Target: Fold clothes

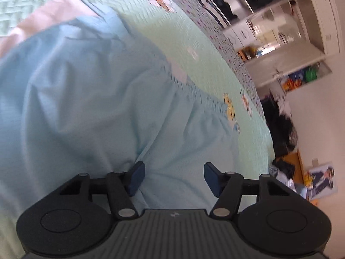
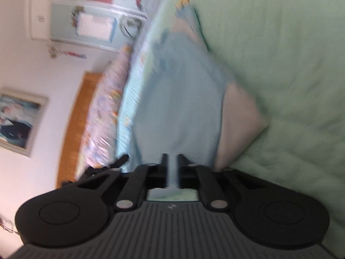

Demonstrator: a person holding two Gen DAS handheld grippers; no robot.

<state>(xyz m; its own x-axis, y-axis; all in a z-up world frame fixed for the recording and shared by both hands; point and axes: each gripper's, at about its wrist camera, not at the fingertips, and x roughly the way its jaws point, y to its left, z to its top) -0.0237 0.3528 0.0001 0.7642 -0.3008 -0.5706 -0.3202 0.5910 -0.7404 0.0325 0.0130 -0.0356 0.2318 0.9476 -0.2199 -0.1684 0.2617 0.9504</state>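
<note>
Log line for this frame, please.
fold clothes | left tongs open over light blue garment | right tongs shut on garment | green bedspread

A bedroom in soft daylight. A bed (image 1: 194, 49) fills most of both views, covered by a pale green quilted bedspread (image 2: 280, 64) with small cartoon patches and a flower-print border. In the left wrist view, white open shelving (image 1: 280, 32) stands against a white wall, holding dark hanging clothes, boxes and bright orange, blue and green items. Dark clothes are heaped on the floor (image 1: 280, 129) beside a wooden panel. In the right wrist view, a framed picture (image 2: 19, 120) hangs on a white wall near a wooden headboard (image 2: 75, 125) and a patterned pillow (image 2: 105, 108). A pale blue cabinet (image 2: 94, 26) stands farther off, blurred.
</note>
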